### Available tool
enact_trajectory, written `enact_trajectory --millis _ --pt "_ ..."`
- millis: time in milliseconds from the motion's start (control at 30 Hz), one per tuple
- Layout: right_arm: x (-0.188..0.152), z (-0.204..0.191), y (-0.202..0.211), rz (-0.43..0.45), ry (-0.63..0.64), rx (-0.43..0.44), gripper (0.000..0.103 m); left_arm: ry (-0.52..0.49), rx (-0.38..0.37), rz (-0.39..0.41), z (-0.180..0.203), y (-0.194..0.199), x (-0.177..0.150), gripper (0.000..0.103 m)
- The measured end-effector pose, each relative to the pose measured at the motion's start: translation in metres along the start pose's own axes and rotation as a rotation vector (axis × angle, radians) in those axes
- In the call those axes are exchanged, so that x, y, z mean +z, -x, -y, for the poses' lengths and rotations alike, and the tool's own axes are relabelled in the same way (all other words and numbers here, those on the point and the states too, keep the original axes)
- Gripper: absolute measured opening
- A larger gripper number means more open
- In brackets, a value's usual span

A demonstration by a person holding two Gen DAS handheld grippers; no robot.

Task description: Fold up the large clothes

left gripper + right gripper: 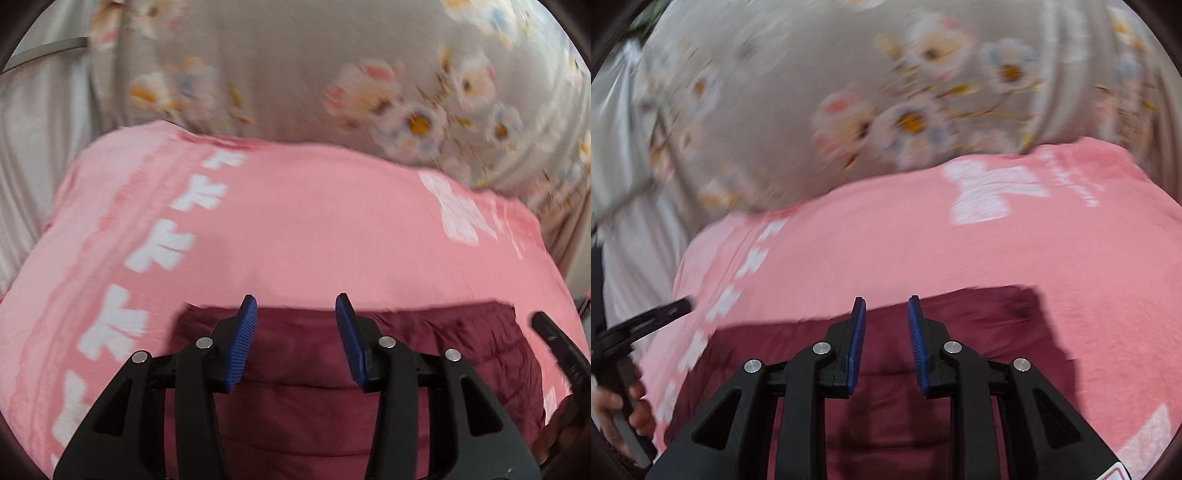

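Left wrist view: left gripper (295, 306) fingers spread wide and empty; right gripper (886, 308) fingers narrower, also empty.
Maroon garment (332, 369) fills the lower frame on the pink sheet (314, 221); a low grab risks pinching the sheet too.

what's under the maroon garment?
The maroon garment lies on a pink sheet with white bows, which spreads over a floral cover. Whatever lies directly beneath the garment is covered.
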State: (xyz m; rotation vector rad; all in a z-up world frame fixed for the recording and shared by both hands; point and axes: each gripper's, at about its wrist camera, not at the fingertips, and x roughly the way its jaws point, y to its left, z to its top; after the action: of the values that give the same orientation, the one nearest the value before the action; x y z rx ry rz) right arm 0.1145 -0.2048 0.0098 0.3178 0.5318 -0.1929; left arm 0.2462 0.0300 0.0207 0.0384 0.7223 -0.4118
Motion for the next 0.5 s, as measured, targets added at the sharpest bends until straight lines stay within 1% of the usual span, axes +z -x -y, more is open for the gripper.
enact_trajectory --millis 67,133,200,300,367,500 --pt "-0.009 -0.023 -0.018 -0.042 0.072 -0.017 0.016 -0.024 -0.016 -0.065 0.022 -0.024 -0.013 0.043" --pt "-0.018 -0.034 -0.031 -0.078 0.105 -0.024 0.016 -0.026 -0.022 -0.108 0.033 -0.042 -0.023 0.043" --pt "-0.026 -0.040 -0.045 -0.113 0.126 -0.042 0.016 -0.025 -0.009 -0.137 0.040 -0.058 -0.037 0.043" --pt "-0.037 -0.038 -0.061 -0.148 0.142 -0.067 0.016 -0.035 0.019 -0.139 0.046 -0.068 -0.048 0.043" --pt "-0.046 -0.032 -0.071 -0.178 0.126 -0.067 0.016 -0.032 0.020 -0.140 0.045 -0.071 -0.052 0.044" --pt "-0.056 -0.026 -0.079 -0.199 0.105 -0.067 0.016 -0.028 0.022 -0.129 0.042 -0.077 -0.059 0.046"
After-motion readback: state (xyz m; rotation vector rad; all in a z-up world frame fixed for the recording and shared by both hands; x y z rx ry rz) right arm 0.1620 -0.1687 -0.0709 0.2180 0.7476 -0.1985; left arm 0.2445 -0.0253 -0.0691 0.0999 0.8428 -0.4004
